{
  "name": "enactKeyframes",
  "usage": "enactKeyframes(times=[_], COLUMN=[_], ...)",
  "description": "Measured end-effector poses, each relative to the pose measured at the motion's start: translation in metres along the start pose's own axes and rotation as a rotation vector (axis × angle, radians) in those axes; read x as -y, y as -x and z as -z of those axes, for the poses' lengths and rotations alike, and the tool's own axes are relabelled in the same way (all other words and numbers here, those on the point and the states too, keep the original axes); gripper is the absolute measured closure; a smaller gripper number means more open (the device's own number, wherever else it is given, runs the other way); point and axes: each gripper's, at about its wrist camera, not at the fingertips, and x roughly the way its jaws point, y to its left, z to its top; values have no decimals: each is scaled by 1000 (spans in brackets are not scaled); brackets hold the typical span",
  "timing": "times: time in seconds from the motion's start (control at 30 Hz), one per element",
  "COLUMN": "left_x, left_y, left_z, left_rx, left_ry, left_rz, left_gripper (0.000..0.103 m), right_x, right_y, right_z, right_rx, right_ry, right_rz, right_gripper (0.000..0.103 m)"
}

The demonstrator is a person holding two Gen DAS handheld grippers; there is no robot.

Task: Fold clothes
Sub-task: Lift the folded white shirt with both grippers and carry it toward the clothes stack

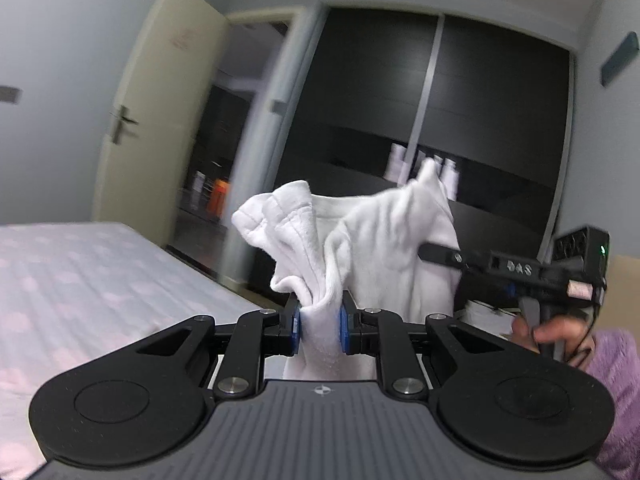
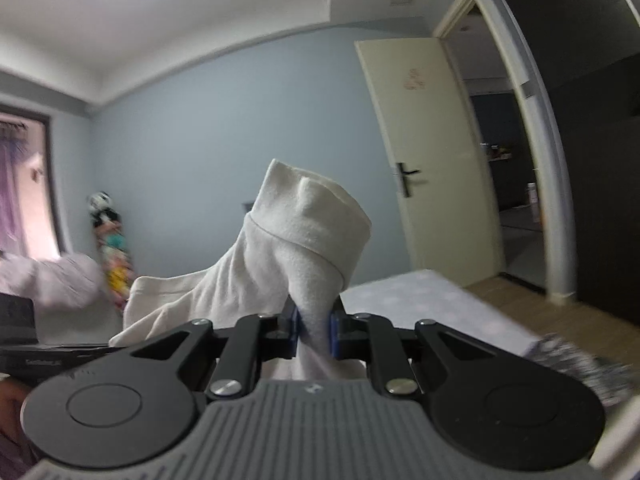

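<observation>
A white garment (image 1: pixel 376 240) hangs in the air between both grippers. My left gripper (image 1: pixel 320 330) is shut on a bunched, hemmed edge of it. My right gripper (image 2: pixel 314 330) is shut on another hemmed part of the same garment (image 2: pixel 304 236). In the left wrist view the right gripper's body (image 1: pixel 520 270) shows at the right, its fingers hidden behind the cloth. The cloth stretches between the two grips, well above the bed (image 1: pixel 80 280).
A bed with a pale pink patterned sheet (image 2: pixel 432 300) lies below. A cream door (image 1: pixel 160 120) stands open onto a hallway. A dark wardrobe (image 1: pixel 460 120) fills the far wall. A patterned board (image 2: pixel 114 256) leans against the blue wall.
</observation>
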Motion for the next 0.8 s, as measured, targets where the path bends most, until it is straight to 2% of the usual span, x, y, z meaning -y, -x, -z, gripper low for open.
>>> enactKeyframes(times=[0.17,0.33,0.5,0.63,0.8], left_x=[7,-12,-46,-74,-94], left_y=[-54,-98,-139,-157,-168], left_z=[23,51,63,66,70], left_rx=[-87,-178,-249,-283,-306], left_ry=[9,46,45,55,68], left_rz=[89,113,69,19,-35], left_gripper=[87,87,87,87,88], right_x=[41,81,112,133,135], right_y=[17,4,-50,-96,-155], right_z=[-2,12,34,44,64], right_rx=[-76,-166,-240,-292,-353], right_ry=[28,13,-30,-57,-50], right_rz=[108,169,180,153,110], right_gripper=[86,86,86,86,86])
